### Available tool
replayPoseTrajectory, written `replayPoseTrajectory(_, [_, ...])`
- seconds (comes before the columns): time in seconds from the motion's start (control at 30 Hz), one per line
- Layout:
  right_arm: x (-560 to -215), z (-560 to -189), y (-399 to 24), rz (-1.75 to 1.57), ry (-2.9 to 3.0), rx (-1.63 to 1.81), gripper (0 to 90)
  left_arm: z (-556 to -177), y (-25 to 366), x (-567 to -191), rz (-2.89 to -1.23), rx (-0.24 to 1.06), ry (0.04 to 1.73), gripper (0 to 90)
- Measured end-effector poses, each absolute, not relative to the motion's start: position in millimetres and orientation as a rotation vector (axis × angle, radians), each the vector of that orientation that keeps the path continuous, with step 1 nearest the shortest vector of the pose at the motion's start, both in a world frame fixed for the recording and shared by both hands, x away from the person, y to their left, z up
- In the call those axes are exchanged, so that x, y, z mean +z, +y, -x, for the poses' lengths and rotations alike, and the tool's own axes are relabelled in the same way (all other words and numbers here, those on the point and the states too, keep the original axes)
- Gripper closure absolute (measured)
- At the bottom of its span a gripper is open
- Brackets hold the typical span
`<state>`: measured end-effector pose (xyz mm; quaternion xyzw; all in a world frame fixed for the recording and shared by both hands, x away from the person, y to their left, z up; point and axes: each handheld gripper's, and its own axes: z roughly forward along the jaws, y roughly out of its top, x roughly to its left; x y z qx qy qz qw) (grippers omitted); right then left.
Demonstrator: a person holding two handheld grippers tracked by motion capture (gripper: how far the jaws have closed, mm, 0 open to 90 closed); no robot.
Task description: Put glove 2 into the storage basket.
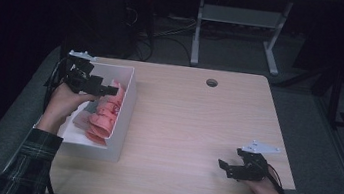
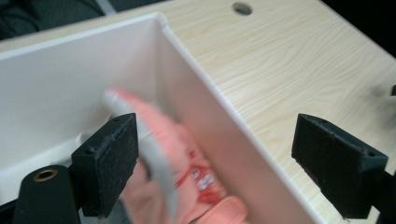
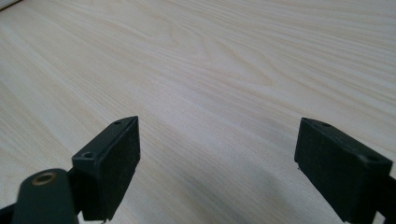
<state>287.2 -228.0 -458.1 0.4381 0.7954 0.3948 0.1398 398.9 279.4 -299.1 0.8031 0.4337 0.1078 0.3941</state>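
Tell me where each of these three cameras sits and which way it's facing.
High view: above the person's side, looking forward and down on the table; both forearms, left gripper over the white bin, right gripper.
Left gripper view: rides the left gripper, looking past open jaws into the bin at pink gloves.
Right gripper view: rides the right gripper, open jaws over bare tabletop.
Shared: high and left gripper views both show bin, gloves and the table's round hole.

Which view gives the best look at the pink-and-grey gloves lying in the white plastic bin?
The high view: it shows the pink-and-grey gloves piled along the right wall of the white plastic bin, under the open left gripper. The left gripper view catches one glove close but blurred. The right gripper view looks at bare tabletop instead.
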Motion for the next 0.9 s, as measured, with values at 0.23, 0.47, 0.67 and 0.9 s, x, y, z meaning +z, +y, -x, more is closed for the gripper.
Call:
replayPoseTrajectory(0.23, [-458, -287, -228, -1.263, 2.299, 1.142, 13.8, -383, 239, -281, -2.058, 0.277, 0.967, 14.4])
replayPoseTrajectory(0.47, [-458, -287, -228, -1.261, 2.303, 1.141, 13.9, -368, 195, -278, -2.081, 0.245, 0.858, 14.4])
replayPoseTrajectory(0.67, [-457, -287, -228, -1.267, 2.304, 1.141, 13.8, -354, 158, -295, -2.106, 0.196, 0.782, 14.4])
replayPoseTrajectory(0.9, [-457, -286, -228, -1.266, 2.305, 1.141, 13.8, -343, 131, -315, -2.136, 0.193, 0.737, 14.5])
